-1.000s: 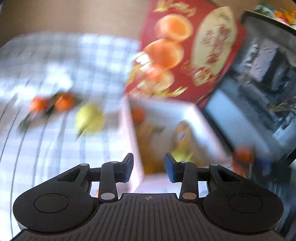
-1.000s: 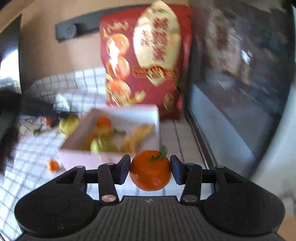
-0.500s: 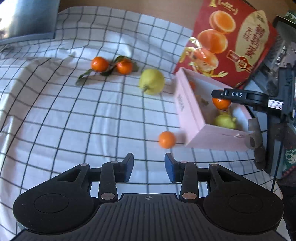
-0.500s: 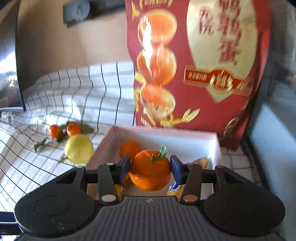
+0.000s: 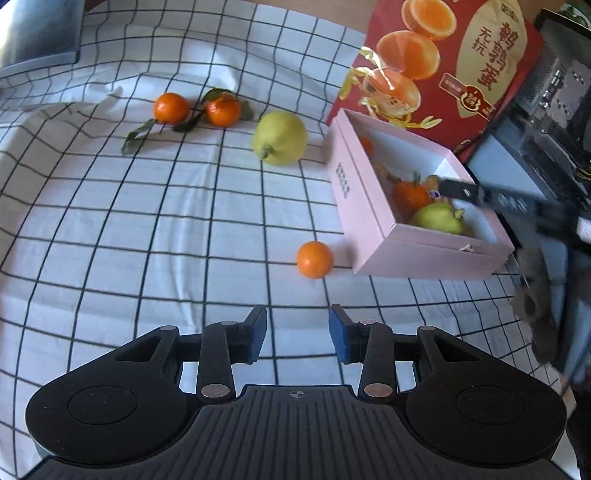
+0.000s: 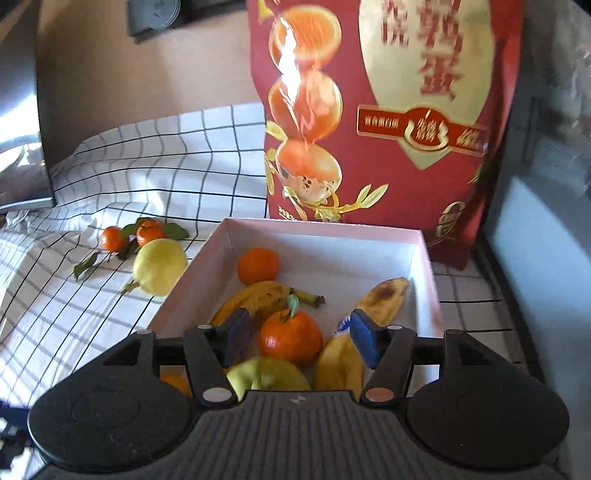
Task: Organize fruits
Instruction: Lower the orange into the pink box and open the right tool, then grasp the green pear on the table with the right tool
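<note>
Between the right gripper's point(image 6: 299, 338) blue pads sits a leafed mandarin point(image 6: 290, 336), loose: the jaws have just been opening and stand clear of it on both sides. It rests in the pink box point(image 6: 424, 254) on a green pear point(image 6: 267, 376), beside bananas point(image 6: 258, 295) and another mandarin point(image 6: 258, 266) near the far wall. Half a second ago the pads were clamped on that leafed fruit above the box.

Over bare cloth, the left gripper point(image 5: 297, 334) hangs with jaws apart and nothing between them. Just ahead of it a lone mandarin point(image 5: 314, 259) lies near the box's corner. Farther off lie a yellow pear point(image 5: 280, 137) and two leafy mandarins point(image 5: 197, 109), side by side. From this view the right gripper's finger point(image 5: 461, 192) reaches in over the box.

A white cloth with a black grid point(image 5: 147, 221) covers the surface, wrinkled toward the back. A red bag point(image 6: 388, 110) printed with orange halves stands behind the box. A grey metal panel point(image 5: 37, 33) sits at the far left, a dark appliance point(image 5: 546, 122) at the right, and a tan wall point(image 6: 147, 74) behind.

Against the previous left view, the lone mandarin and box appear slightly nearer.
</note>
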A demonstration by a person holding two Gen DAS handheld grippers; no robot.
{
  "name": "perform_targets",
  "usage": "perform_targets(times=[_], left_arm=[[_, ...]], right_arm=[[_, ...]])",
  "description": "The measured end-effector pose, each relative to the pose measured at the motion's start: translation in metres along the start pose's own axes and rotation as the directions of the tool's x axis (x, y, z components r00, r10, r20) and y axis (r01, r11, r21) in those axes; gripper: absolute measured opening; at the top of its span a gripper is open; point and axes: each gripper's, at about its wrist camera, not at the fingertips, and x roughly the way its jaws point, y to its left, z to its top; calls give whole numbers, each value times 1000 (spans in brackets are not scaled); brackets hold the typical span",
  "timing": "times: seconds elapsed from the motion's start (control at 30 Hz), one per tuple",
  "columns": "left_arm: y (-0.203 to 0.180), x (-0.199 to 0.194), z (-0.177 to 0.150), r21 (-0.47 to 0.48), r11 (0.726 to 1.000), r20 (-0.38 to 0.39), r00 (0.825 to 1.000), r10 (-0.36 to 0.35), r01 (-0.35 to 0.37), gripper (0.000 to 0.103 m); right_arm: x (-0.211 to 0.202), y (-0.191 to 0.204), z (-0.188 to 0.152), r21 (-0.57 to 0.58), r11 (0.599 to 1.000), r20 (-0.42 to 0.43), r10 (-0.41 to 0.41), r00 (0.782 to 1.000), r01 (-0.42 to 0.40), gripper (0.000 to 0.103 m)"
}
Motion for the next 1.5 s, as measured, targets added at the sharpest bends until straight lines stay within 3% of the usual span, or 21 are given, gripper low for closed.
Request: perform_targets(times=[0.2, 0.33, 0.47, 0.7, 0.93, 1.1, 1.2, 1.3, 1.5], left_arm=[[10, -3, 31, 5, 999, 90, 995, 39, -40, 41], [29, 0, 67, -47, 991, 164, 978, 130, -124, 41], [44, 13, 109, -50, 988, 225, 962, 157, -149, 41], [62, 57, 163, 45, 973, 222, 952, 210, -225, 41], [71, 54, 139, 0, 993, 213, 971, 112, -115, 41], [90, 42, 112, -94, 995, 198, 979, 48, -30, 41], [97, 35, 103, -78, 996, 174, 983, 61, -48, 41], [105, 30, 98, -59, 992, 147, 982, 115, -108, 41], [132, 25, 89, -124, 990, 127, 989, 78, -63, 41]], right_arm=[[-45, 13, -23, -47, 999, 39, -13, 999, 15, 61], [-65, 22, -39, -46, 999, 27, 1, 1000, 0, 61], [-75, 36, -55, -74, 997, 6, -27, 1000, 27, 61], [-70, 54, -65, -73, 997, -49, -16, 999, 12, 61], [-60, 81, -24, -123, 992, 4, 37, 999, -36, 62], [-17, 116, 27, -230, 972, 0, 46, 999, -44, 68], [19, 147, 47, -321, 945, -13, 54, 998, -55, 68], [63, 170, 61, -333, 940, -92, 43, 995, -71, 68], [108, 197, 59, -379, 924, -191, -29, 981, -46, 68]])
